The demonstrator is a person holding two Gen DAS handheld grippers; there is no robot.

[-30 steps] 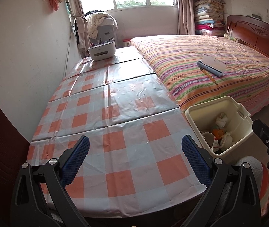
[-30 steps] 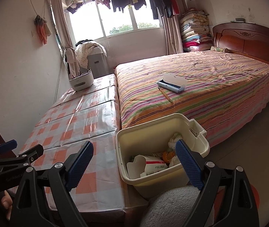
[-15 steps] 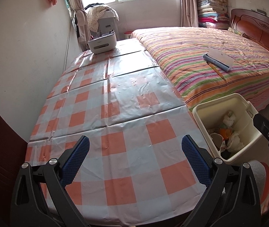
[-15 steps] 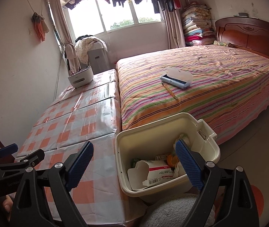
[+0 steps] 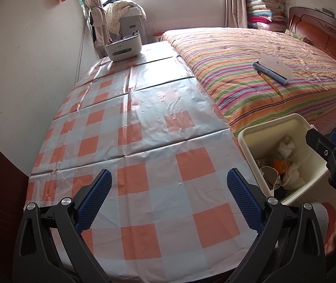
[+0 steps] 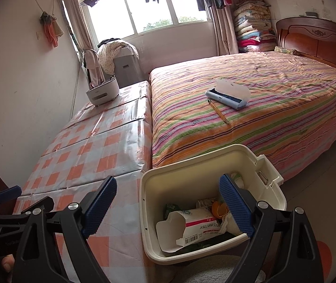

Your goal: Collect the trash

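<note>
I am in a bedroom, with a window at the far wall and a wide bed (image 6: pixel 250 108) under a striped cover on my right. Against the bed's left edge stands a long table (image 5: pixel 130 141) in an orange-checked cloth, bare except for a white caddy (image 5: pixel 123 47) at its far end. On the bed's near half lie a blue-and-white case (image 6: pixel 227 94) and a pencil (image 6: pixel 217 110) just beside it; I judge those belongings rather than rubbish.

The cream bin (image 6: pixel 269 184) sits on the floor at the table's near right corner, close enough, I'd say, to drop things in from either surface. It already holds the trash (image 6: pixel 198 226): a torn carton, crumpled paper and something orange.

My left gripper (image 5: pixel 168 198) hovers over the table's near edge, jaws wide and empty. My right gripper (image 6: pixel 168 205) hangs above the bin's near rim, equally wide, holding nothing.

Compared with a second ago, both views have tipped downward and moved in: the bin looms larger and the carton shows more fully, while nothing on the bed or table has shifted.
</note>
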